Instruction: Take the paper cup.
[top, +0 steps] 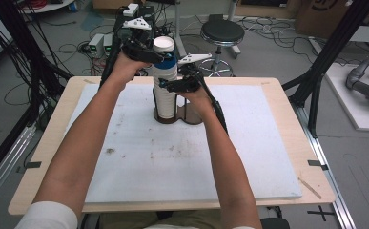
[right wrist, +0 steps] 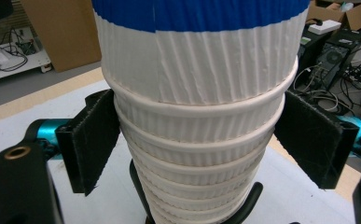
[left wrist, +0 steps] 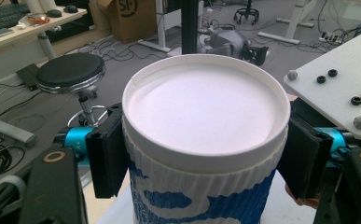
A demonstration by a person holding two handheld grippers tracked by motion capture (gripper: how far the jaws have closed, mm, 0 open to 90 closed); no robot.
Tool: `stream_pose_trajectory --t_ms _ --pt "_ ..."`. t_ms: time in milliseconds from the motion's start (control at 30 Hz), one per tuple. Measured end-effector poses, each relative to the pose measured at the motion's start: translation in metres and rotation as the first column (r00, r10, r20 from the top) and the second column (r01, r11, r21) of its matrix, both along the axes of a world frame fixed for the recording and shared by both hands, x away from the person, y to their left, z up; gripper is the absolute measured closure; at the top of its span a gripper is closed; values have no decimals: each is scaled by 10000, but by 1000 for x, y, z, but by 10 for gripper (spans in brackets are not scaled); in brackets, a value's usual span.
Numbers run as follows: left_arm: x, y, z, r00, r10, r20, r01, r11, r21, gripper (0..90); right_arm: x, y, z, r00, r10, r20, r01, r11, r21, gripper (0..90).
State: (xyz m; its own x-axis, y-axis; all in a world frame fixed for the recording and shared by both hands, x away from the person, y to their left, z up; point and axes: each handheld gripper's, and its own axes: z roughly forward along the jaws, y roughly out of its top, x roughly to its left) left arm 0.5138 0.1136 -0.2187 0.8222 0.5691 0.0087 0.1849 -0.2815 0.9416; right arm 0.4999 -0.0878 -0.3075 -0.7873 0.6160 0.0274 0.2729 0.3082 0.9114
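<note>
**Both grippers on a stack of ribbed cups**

A white, scuffed board (top: 182, 157) covers a pale wooden table (top: 287, 95). Around it lie grey floor, tangled cables, black frame posts and a round black stool (top: 222, 32) at 12 o'clock.

The stack (top: 165, 98) stands in a dark holder (top: 184, 116) at the board's far middle, toward 12 o'clock. The holder's shape is mostly hidden by the cups and the right hand.

The cups are ribbed white paper with rolled rims, tapering downward. The top cup (left wrist: 204, 140) carries blue print.

The left gripper (top: 146, 51) pinches the top cup just under its rim. The right gripper (top: 182, 85) presses its felt-like black pads against the rims lower in the stack.
</note>
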Motion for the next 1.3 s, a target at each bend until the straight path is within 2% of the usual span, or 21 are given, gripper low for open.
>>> stream_pose_trajectory --t_ms 67,100,133,200,233,267,400,667,733,800,867,1033,1167,1300 --pt "0 1 1 10000 6 47 -6 10000 -59 284 0 0 0 10000 5 18 -5 10000 -13 161" --pt "-2 3 5 9994 85 342 -67 9986 -518 290 0 0 0 10000 -18 24 19 10000 -33 162" --pt "-3 5 10 9987 156 492 -118 9969 -773 295 0 0 0 10000 -34 1 34 10000 -27 162" --pt "-4 6 16 9984 199 522 -154 9962 -856 302 0 0 0 10000 -31 1 31 10000 22 162" --pt "-7 7 29 9970 280 716 -225 9967 -777 302 0 0 0 10000 -50 15 50 10000 -13 162" --pt "-8 9 37 9960 313 832 -247 9966 -784 302 0 0 0 10000 -46 11 46 10000 -5 162" --pt "-16 16 59 9914 567 1177 -438 9930 -1095 302 1 0 0 10000 -41 17 41 10000 3 161" --pt "-26 41 70 9881 900 1251 -715 9869 -1447 301 -2 -1 0 10000 -48 24 48 10000 -82 150" --pt "-32 53 75 9859 991 1346 -788 9857 -1489 301 -3 -2 0 9999 -135 21 136 9994 -311 146" --pt "-34 58 76 9855 1019 1355 -807 9848 -1540 301 -4 -5 0 9998 -173 -117 169 9993 -341 146" --pt "-41 70 75 9842 1089 1394 -878 9849 -1493 301 -6 -8 2 9997 -175 -168 169 9991 -395 146" --pt "-51 86 67 9845 1134 1340 -906 9821 -1651 300 -12 -16 8 10000 46 -80 -50 9984 -569 146" --pt "-64 102 49 9877 945 1245 -748 9851 -1546 300 -25 -31 15 9991 425 -7 -424 9957 -820 147" --pt "-75 110 33 9899 818 1155 -636 9861 -1538 300 -38 -50 15 9985 527 -166 -541 9936 -991 147"
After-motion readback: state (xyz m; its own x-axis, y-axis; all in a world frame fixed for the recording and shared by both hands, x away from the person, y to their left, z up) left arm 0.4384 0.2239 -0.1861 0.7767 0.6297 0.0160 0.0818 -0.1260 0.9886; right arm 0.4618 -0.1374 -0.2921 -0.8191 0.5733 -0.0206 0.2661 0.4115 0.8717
